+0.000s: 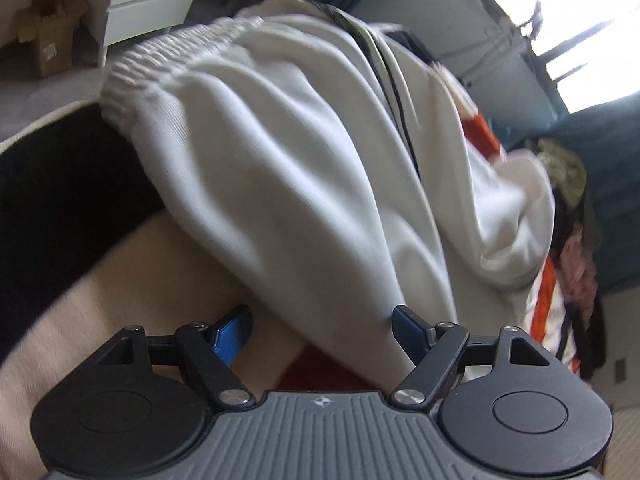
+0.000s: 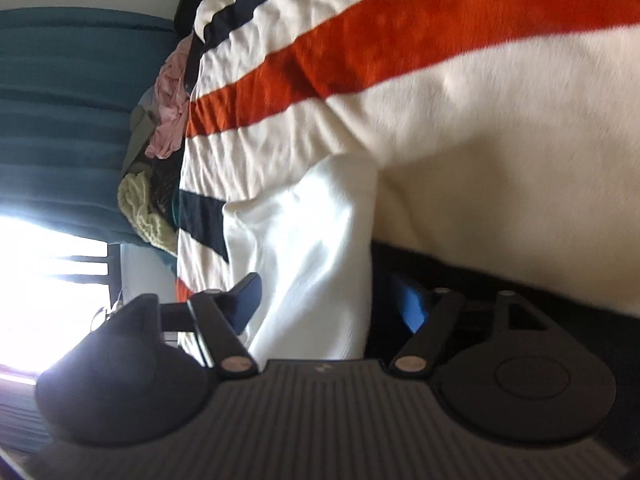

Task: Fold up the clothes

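A white garment (image 1: 280, 152) with a ribbed elastic hem (image 1: 160, 60) lies bunched on a cream blanket (image 2: 500, 140) that has orange-red and black stripes. My left gripper (image 1: 322, 330) hangs just over the garment's near edge. Its blue pads (image 1: 234, 334) stand wide apart and the cloth runs under the gap between them, unpinched. In the right wrist view a narrow fold of the same white garment (image 2: 312, 264) passes between the fingers of my right gripper (image 2: 330, 304). That gripper is open, and a dark gap separates the cloth from the right-hand blue pad (image 2: 412, 312).
A heap of other clothes, pink (image 2: 172, 108) and pale knitted (image 2: 144, 208), sits at the blanket's far edge before a teal curtain (image 2: 60, 100) and a bright window (image 2: 48, 280). A cardboard box (image 1: 48, 32) and white drawers (image 1: 152, 4) stand on the floor beyond.
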A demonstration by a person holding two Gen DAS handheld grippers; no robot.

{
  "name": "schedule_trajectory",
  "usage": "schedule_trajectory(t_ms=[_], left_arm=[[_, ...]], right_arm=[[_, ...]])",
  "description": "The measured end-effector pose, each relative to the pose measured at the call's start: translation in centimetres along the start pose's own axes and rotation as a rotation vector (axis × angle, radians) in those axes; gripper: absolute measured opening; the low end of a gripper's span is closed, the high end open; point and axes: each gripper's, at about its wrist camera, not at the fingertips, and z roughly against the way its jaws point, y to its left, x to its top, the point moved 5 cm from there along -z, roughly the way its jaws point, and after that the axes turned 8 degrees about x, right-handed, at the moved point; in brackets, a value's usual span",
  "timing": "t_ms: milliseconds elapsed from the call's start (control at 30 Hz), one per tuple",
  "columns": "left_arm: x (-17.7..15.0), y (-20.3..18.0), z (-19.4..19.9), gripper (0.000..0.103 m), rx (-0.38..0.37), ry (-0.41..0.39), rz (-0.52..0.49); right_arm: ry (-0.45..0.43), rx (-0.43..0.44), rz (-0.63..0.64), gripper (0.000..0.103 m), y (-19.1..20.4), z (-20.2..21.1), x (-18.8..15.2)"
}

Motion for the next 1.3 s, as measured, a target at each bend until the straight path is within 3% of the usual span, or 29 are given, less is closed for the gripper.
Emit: schedule_trajectory(t_ms=[167,333,400,467,567,667,733,833,900,933,967,1033,1200,1300], left_arm=[[1.9,2.7,-0.7,0.077,-0.074,-0.018,0.203],[2.8,3.4,-0.9,0.074,-0.101,-0.058,0.345],[2.9,3.6,-0.5,0.06,-0.099,-0.093,0.373],[3.1,3.9,0.1,0.057,-0.11,-0.123,0.392],[3.4,4.5,1.2,0.051,-0.166,-0.163,0.428],[4.2,4.3,2.0,0.051,-0.176,-0.239,0.352],[4.9,4.2,1.7,0.051,-0.111,-0.248,0.26],[4.8,4.9,0.4,0.048,-0.102,-0.213,0.298],[4.9,5.2,0.4,0.033,-0.109,-0.229,0.321],[5.1,5.0,0.9,0.026,-0.1,-0.252,0.287],[5.3,4.7,1.4,0.013,-0.091,-0.274,0.253],[5.6,4.1,2.4,0.01,-0.078,-0.329,0.189],[6.2,5.9,6.5,0.009,-0.208,-0.465,0.322],[5.1,7.7,7.8,0.009,-0.172,-0.474,0.366]], right_arm=[[-0.004,0.018,0.006,0.07,0.0,-0.6,0.0],[-0.056,-0.004,0.03,0.043,-0.2,-1.3,1.1],[-0.065,-0.018,0.022,0.037,-0.6,-1.7,1.4],[-0.074,-0.027,0.014,0.031,-0.9,-1.9,1.6],[-0.09,-0.026,0.013,0.031,-0.9,-1.8,2.0],[-0.12,-0.033,0.038,0.031,-0.7,-1.8,2.5],[-0.155,-0.038,0.069,0.026,-0.3,-1.8,3.0],[-0.156,-0.045,0.138,0.023,0.5,-2.4,3.5],[-0.141,-0.046,0.158,0.013,0.6,-2.6,3.4],[-0.142,-0.051,0.162,0.01,0.6,-2.5,3.4],[-0.155,-0.043,0.168,0.009,0.8,-2.2,3.4],[-0.2,-0.013,0.191,0.008,1.6,-1.2,3.4],[-0.359,0.049,0.274,0.008,4.3,2.9,3.4],[-0.417,-0.04,0.228,0.008,3.5,5.0,3.3]])
